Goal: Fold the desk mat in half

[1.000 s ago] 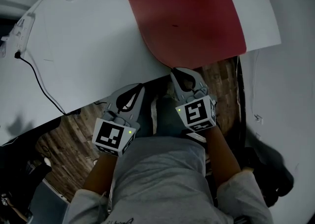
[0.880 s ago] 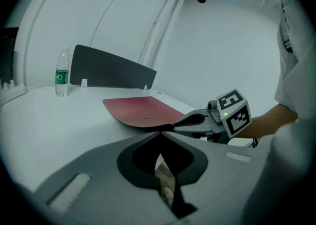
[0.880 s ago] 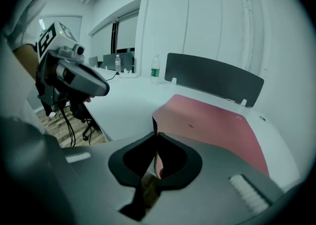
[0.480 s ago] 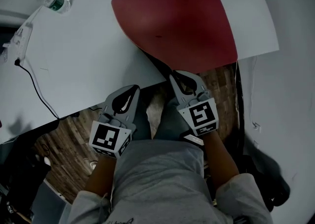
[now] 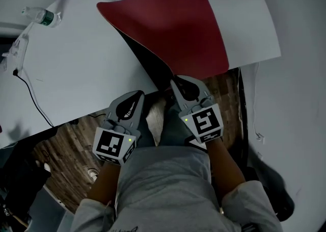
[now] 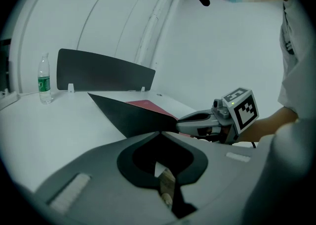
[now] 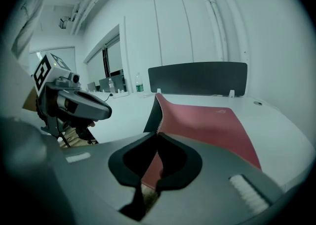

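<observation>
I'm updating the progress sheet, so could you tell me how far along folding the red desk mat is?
Early. Done: the right tool is clamped on the near corner of the red rectangular desk mat. In hand: that corner is lifted off the white desk, dark underside showing. Left: carrying it over onto the far half; the left tool is shut, holding nothing.

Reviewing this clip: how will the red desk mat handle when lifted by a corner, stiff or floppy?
Probably bendy, not rigid: the desk mat curves up off the table where the right gripper pinches its near corner. It holds a smooth curve without drooping, so likely firmer than cloth. Seemingly light: one corner grip raises that edge.
</observation>
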### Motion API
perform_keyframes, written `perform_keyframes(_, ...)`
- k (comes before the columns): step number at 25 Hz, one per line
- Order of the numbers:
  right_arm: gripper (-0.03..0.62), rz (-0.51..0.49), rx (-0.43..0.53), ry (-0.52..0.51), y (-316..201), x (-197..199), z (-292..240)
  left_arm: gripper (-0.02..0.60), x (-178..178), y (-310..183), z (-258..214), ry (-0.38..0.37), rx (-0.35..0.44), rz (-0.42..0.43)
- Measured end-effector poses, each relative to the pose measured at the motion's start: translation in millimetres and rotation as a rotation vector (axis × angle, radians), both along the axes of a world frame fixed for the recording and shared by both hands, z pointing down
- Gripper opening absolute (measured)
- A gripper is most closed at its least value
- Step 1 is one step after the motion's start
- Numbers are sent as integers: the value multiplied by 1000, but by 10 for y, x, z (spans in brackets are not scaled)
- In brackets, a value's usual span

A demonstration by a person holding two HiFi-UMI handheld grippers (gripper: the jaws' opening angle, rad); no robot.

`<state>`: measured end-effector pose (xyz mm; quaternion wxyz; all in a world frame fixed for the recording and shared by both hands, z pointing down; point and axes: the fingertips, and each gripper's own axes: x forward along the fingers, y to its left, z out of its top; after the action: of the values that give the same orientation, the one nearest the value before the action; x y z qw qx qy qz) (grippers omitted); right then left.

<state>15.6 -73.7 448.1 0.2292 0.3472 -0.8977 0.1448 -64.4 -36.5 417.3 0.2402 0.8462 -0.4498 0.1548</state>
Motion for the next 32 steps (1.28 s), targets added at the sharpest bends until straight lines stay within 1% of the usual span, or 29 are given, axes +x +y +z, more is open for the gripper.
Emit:
perform_keyframes(5,21,7,2,-7,-130,273,-15,20,262,-138,-31,-5,6,6)
perform_keyframes(10,21,41,-16,-28,-224,559,-4,20,532,-234,-16,-5,8,25)
perform_keyframes(16,21,72,-21,-14,-289,933,36,20,875,-358,-48,-9,16,61)
perform_keyframes(24,21,146,-67,14,-352,1494,243,20,1256,-419,-59,-31,18,102)
perform_keyframes(28,21,181,-85,28,-393,1744,323,20,1398,-422,-32,-30,19,112)
perform_keyframes(32,21,188,-93,29,-432,1889,383,20,1517,-460,-32,-35,20,111)
